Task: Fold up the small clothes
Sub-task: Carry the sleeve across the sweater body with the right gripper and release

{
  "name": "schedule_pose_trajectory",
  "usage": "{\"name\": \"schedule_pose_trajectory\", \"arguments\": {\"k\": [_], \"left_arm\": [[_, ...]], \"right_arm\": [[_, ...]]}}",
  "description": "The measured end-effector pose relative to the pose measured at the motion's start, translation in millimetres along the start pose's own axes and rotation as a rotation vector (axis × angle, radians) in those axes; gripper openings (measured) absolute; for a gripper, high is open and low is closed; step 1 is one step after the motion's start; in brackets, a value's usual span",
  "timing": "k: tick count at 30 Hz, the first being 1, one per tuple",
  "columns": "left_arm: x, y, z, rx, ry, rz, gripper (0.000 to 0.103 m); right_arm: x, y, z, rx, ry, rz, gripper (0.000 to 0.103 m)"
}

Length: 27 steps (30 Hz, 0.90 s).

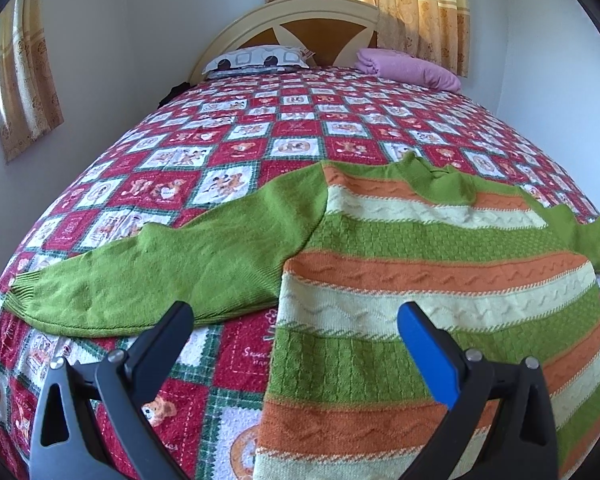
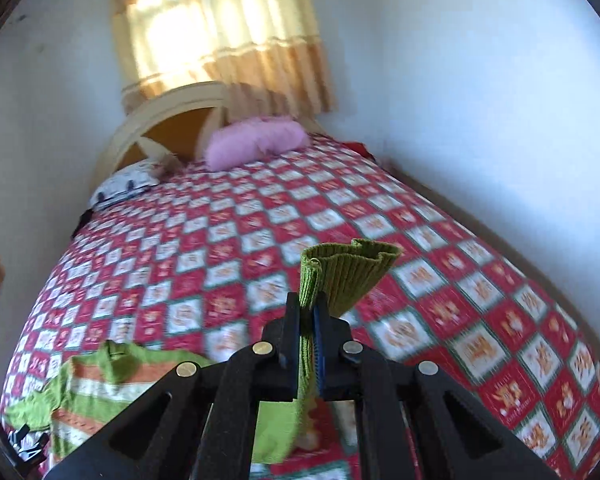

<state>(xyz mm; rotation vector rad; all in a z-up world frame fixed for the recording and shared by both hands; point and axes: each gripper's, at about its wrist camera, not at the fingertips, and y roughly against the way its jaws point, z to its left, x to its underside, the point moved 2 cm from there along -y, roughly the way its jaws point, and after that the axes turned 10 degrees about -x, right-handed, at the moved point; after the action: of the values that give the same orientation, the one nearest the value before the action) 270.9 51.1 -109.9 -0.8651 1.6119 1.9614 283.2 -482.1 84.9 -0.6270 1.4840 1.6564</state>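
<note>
A small knitted sweater [image 1: 440, 280] with green, orange and cream stripes lies flat on the bed, neck toward the headboard. Its plain green left sleeve [image 1: 160, 272] stretches out to the left. My left gripper [image 1: 296, 312] hovers open over the sweater's lower left edge, nothing between its fingers. In the right wrist view my right gripper [image 2: 309, 308] is shut on the ribbed green cuff [image 2: 348, 272] of the other sleeve, lifted above the bed; the sleeve hangs down beneath the jaws. The sweater's body [image 2: 100, 380] shows at lower left there.
The bed carries a red, white and green patchwork quilt [image 1: 260, 140]. A patterned pillow [image 1: 256, 58] and a pink pillow [image 1: 408, 68] lie by the headboard. White walls close in on both sides; curtains [image 1: 380, 0] hang behind the headboard.
</note>
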Motion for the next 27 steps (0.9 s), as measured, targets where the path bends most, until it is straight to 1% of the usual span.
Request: {"name": "schedule_pose_trajectory", "arguments": {"k": [5, 8, 12, 16, 19, 22, 24, 25, 27], "left_arm": [[3.8, -1.7, 7.8, 0.008, 0.016, 0.005, 0.103], [5.8, -2.8, 14.7, 0.010, 0.028, 0.007, 0.103], [8.5, -5.9, 24.8, 0.008, 0.050, 0.013, 0.103], [12.4, -11.0, 34.3, 0.011, 0.072, 0.028, 0.103], [14.5, -13.4, 39.2, 0.007, 0.078, 0.036, 0.103], [16.6, -15.0, 46.0, 0.000, 0.086, 0.042, 0.103], [18.0, -15.9, 50.2, -0.009, 0.087, 0.047, 0.103], [18.9, -16.6, 52.6, -0.017, 0.086, 0.051, 0.103], [20.3, -17.5, 56.0, -0.030, 0.082, 0.057, 0.103]], "right_arm": [[-9.4, -2.4, 71.8, -0.077, 0.106, 0.000, 0.005], [-7.3, -5.8, 113.7, -0.125, 0.169, 0.008, 0.005], [2.8, -13.9, 167.3, -0.191, 0.240, 0.026, 0.005], [23.9, -26.9, 224.0, -0.272, 0.301, 0.058, 0.005], [49.5, -44.7, 267.7, -0.336, 0.348, 0.094, 0.005], [86.6, -70.5, 309.2, -0.399, 0.385, 0.151, 0.005], [120.5, -96.0, 335.7, -0.453, 0.381, 0.211, 0.005], [135.2, -106.5, 343.9, -0.470, 0.382, 0.239, 0.005], [175.9, -133.8, 367.8, -0.501, 0.395, 0.292, 0.005]]}}
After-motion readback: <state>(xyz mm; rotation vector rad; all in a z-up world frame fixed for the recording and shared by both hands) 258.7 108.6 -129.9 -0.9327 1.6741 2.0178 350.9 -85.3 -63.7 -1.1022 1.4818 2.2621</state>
